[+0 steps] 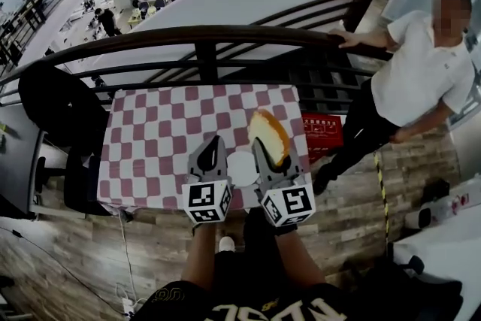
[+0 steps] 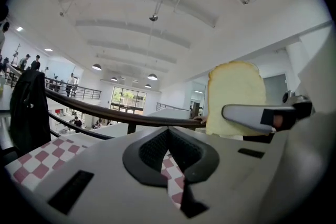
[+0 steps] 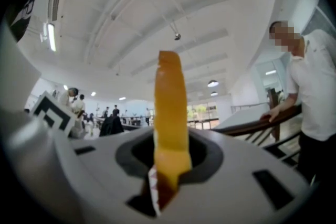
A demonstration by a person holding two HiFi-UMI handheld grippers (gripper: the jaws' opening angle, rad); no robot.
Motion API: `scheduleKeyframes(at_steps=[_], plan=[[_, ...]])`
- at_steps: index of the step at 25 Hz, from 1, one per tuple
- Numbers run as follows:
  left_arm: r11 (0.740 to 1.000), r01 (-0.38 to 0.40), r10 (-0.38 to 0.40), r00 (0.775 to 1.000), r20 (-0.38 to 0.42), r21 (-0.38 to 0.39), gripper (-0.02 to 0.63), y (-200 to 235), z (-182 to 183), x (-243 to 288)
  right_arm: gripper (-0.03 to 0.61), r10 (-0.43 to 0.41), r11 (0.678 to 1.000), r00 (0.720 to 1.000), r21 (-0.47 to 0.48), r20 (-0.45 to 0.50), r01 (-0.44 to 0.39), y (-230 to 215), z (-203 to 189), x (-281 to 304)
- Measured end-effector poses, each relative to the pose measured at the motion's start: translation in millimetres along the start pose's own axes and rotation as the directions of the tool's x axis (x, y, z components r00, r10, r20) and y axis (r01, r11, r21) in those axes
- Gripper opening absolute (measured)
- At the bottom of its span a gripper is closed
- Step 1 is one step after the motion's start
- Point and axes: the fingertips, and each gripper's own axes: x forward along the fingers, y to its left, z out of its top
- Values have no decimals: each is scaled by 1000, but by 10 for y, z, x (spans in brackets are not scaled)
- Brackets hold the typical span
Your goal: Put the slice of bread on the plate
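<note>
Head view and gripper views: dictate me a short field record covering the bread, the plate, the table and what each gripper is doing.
bread: pale slice of bread with golden crust, standing on edge, off the plate
plate: round white plate, empty, seen between the two grippers
table: red-and-white checked tablecloth
right gripper: jaws closed on the slice's lower edge
left gripper: jaws together, nothing between them
task status: bread not yet on plate

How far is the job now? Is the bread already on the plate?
Done: the right gripper has the slice of bread gripped upright. In hand: it holds the slice above the checkered table. Left: lay it on the white plate.
</note>
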Motion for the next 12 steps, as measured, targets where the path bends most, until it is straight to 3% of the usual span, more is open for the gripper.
scheduleKeyframes(at_steps=[4,12], plan=[[999,33,-31,998,-55,21,18,-8,-260,42,95,1,999,999,44,-42,1,-95,-247,50],[992,122,-124,983,-135,-22,18,-68,-681,162,94,-7,977,979,207,-203,50,-276,-978,111]])
